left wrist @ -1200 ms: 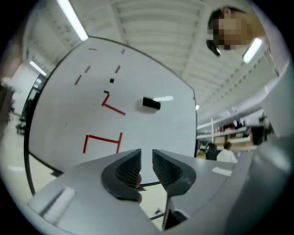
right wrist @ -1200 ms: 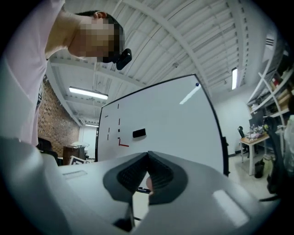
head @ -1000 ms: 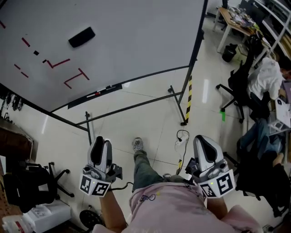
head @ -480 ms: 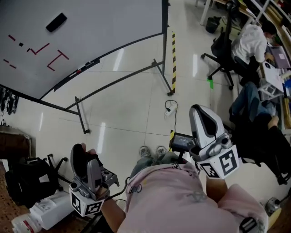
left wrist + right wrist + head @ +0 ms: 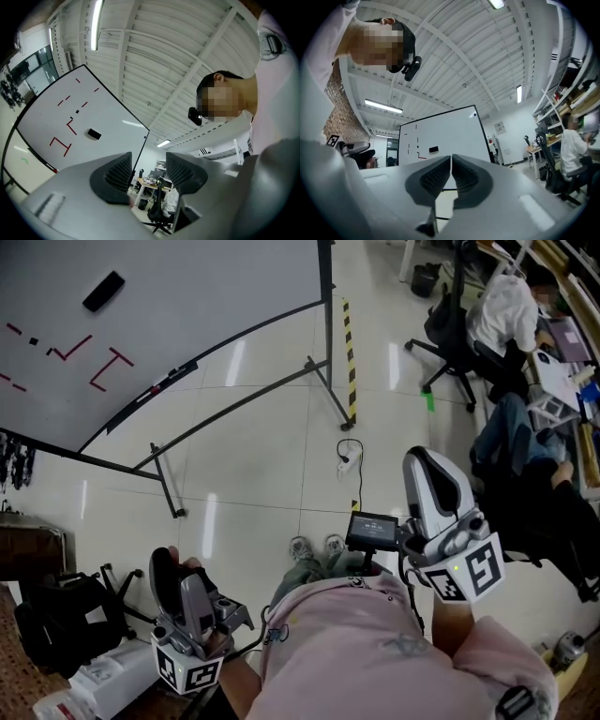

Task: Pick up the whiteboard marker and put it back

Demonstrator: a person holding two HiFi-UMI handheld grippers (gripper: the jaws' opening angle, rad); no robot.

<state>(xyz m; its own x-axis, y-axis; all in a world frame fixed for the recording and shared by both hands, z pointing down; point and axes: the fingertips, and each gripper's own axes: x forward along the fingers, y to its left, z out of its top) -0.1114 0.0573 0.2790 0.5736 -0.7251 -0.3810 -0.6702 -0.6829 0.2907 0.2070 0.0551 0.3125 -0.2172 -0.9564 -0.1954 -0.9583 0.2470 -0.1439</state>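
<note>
The whiteboard (image 5: 187, 296) stands at the upper left of the head view, with red strokes and a black eraser (image 5: 103, 291) on it. A small marker (image 5: 159, 385) lies on its tray ledge, too small to read closely. My left gripper (image 5: 175, 570) is low at the left beside my body, far from the board, open and empty. In the left gripper view the left gripper (image 5: 149, 171) has a clear gap between its pads, with the whiteboard (image 5: 70, 117) far beyond. My right gripper (image 5: 428, 463) is at the right, shut on nothing; its pads (image 5: 440, 176) meet.
A black-and-yellow striped strip (image 5: 350, 352) runs along the floor by the board's frame leg. A power strip and cable (image 5: 348, 460) lie ahead of my feet. Office chairs (image 5: 455, 329), a seated person (image 5: 506, 306) and desks fill the right. A black bag (image 5: 61, 620) sits lower left.
Both grippers have drawn back from the whiteboard, which now lies farther off. The left gripper sank to the lower left and its jaws opened. The right stayed shut.
</note>
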